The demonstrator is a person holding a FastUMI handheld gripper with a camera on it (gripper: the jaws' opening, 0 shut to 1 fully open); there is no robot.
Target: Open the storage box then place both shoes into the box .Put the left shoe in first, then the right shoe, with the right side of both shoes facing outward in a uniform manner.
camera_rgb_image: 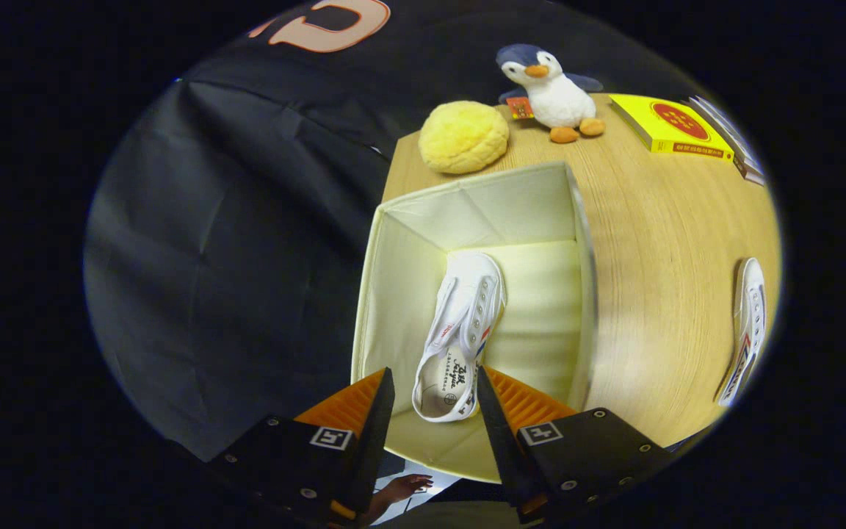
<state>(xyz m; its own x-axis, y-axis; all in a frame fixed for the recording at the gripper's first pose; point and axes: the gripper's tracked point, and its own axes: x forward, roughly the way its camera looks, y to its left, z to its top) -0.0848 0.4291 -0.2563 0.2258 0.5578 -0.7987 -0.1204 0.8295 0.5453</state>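
wooden tabletop [658, 242], pale grain, against the dark booth cloth. storage box [583, 242]: cream fabric, lid off, open, directly ahead of and below the claw. first shoe [460, 338]: white canvas sneaker, lying on the box floor, heel just between the fingertips. claw [434, 397]: fingers spread, gripping nothing, hovering above the box mouth. second shoe [746, 330]: white sneaker, on the table well off to the claw's right, outside the box. beyond the box: yellow plush bun [463, 137], plush penguin [551, 92], yellow book [669, 125]. step judged: one shoe placed; next calls for swinging right, pinching the second shoe, laying it beside the first, same side outward.
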